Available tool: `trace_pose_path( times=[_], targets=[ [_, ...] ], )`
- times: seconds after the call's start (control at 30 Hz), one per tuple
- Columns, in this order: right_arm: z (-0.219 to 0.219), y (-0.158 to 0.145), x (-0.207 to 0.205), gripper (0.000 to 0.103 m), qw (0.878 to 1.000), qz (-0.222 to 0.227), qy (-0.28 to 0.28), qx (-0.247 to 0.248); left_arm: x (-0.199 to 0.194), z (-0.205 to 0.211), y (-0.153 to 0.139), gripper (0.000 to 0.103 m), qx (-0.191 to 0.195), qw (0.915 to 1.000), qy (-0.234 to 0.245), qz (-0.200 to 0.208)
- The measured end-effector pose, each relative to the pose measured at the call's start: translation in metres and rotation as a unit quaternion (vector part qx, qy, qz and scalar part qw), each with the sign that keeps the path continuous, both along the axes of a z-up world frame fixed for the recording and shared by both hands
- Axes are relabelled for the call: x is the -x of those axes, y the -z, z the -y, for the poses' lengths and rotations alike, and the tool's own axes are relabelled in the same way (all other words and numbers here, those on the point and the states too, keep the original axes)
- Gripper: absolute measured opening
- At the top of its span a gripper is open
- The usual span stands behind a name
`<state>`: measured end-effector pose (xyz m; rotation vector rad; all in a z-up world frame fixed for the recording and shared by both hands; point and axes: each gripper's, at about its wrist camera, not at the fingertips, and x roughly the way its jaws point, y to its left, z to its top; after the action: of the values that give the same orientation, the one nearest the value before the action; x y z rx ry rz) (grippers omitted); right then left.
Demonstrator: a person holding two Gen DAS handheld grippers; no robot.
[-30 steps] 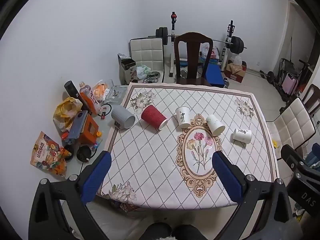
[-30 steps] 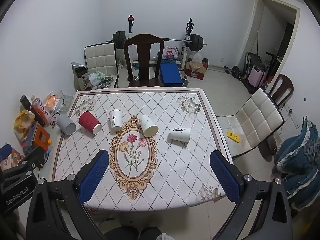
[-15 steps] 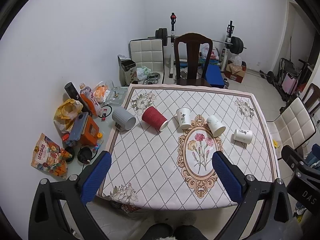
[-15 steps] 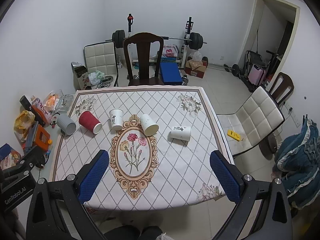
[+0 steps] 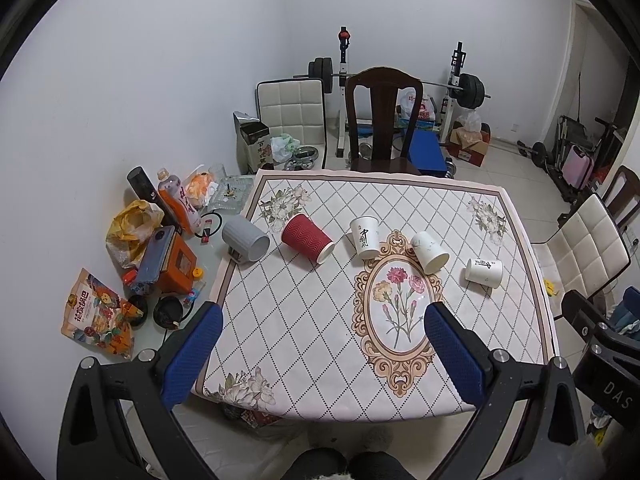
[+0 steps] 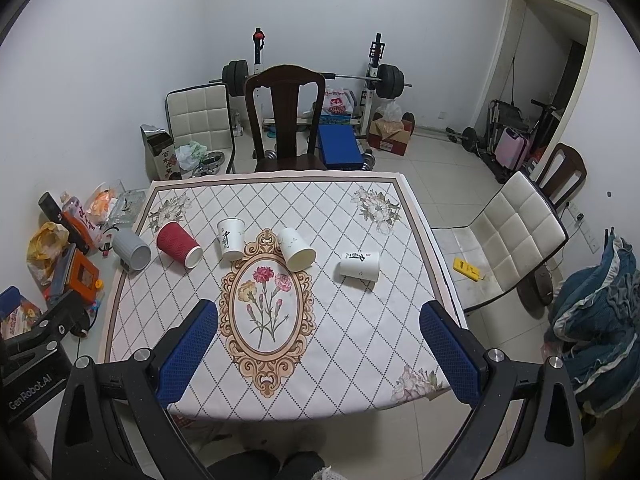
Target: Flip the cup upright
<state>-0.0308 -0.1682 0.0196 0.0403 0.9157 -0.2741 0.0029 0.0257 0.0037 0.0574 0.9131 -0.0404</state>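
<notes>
Several cups lie on their sides in a row across the table (image 5: 304, 340): a grey cup (image 5: 245, 239) at the left edge, a red ribbed cup (image 5: 306, 239), a white cup with black writing (image 5: 364, 237), a plain white cup (image 5: 430, 252) and another white written cup (image 5: 483, 273). The same row shows in the right wrist view: grey (image 6: 131, 249), red (image 6: 177, 244), white (image 6: 231, 239), white (image 6: 296, 249), white (image 6: 359, 265). My left gripper (image 5: 323, 322) and right gripper (image 6: 319, 318) are both open and empty, high above the near table edge.
Bottles, bags and an orange box (image 5: 176, 264) clutter the floor left of the table. A dark wooden chair (image 5: 384, 120) stands at the far side. A white padded chair (image 6: 512, 236) stands to the right. A weight bench (image 6: 312, 80) is behind.
Both grippers have drawn slightly back and up; the table looks a little smaller and lower in both views. The cups have not moved.
</notes>
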Motion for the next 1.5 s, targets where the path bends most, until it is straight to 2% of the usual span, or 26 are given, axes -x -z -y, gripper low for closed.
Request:
trace_pose_path(
  times=[1.17, 1.5],
  targets=[
    [0.002, -0.002, 0.002, 0.102, 1.000, -0.002, 0.000, -0.001, 0.002, 0.010, 0.000, 0.103, -0.001, 1.0000, 0.002, 0.004],
    [0.000, 0.000, 0.002, 0.102, 1.000, -0.007, 0.004, -0.004, -0.002, 0.008, 0.011, 0.103, 0.004, 1.0000, 0.004, -0.005]
  ],
)
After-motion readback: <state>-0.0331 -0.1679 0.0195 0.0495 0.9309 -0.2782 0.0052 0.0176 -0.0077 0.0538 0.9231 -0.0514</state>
